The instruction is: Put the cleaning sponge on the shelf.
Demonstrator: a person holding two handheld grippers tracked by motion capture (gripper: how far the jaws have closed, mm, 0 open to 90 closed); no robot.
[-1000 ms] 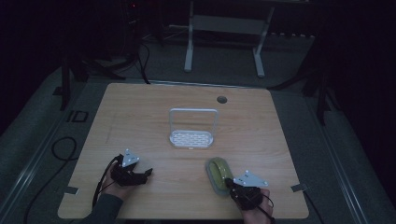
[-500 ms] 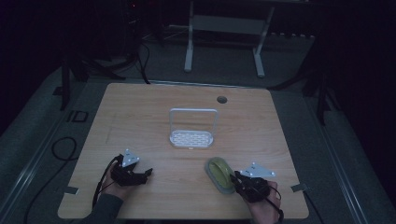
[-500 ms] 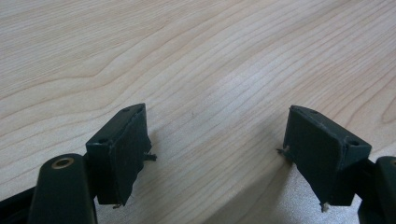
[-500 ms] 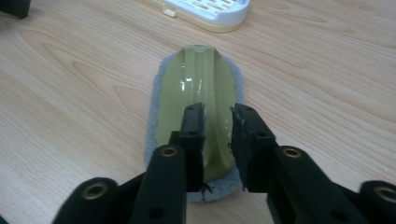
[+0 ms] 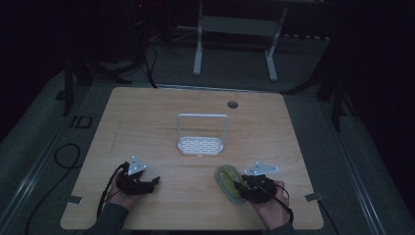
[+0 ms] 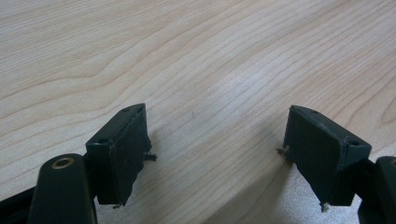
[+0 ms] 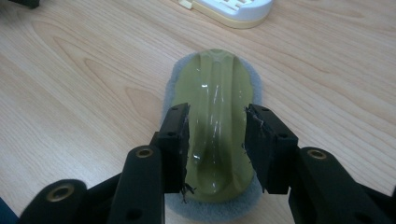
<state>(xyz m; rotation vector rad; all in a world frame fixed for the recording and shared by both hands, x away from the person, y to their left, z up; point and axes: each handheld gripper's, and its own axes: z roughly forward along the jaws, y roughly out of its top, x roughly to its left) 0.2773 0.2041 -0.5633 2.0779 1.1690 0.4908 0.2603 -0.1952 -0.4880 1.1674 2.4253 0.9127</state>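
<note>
An olive-green scrubber [image 5: 226,177] with a grey pad under it lies flat on the wooden table [image 5: 147,127], near the front right. My right gripper [image 5: 241,187] is over its near end. In the right gripper view the jaws of my right gripper [image 7: 217,126] stand on either side of the raised ridge of the scrubber [image 7: 217,79], with a small gap on each side. These jaws have just been opening, and the ridge is still between them. My left gripper [image 5: 151,182] rests at the front left. In its own view my left gripper [image 6: 215,135] is wide open over bare wood.
A white slotted rack [image 5: 202,145] with a wire hoop stands at the table's middle, and its edge shows in the right gripper view [image 7: 233,9]. A round cable hole [image 5: 232,104] sits near the far edge. Dark floor, cables and a stand surround the table.
The right hand has shifted and lifted a little, its grey plate now higher in the view. The scrubber stays on the table. The left gripper has not moved.
</note>
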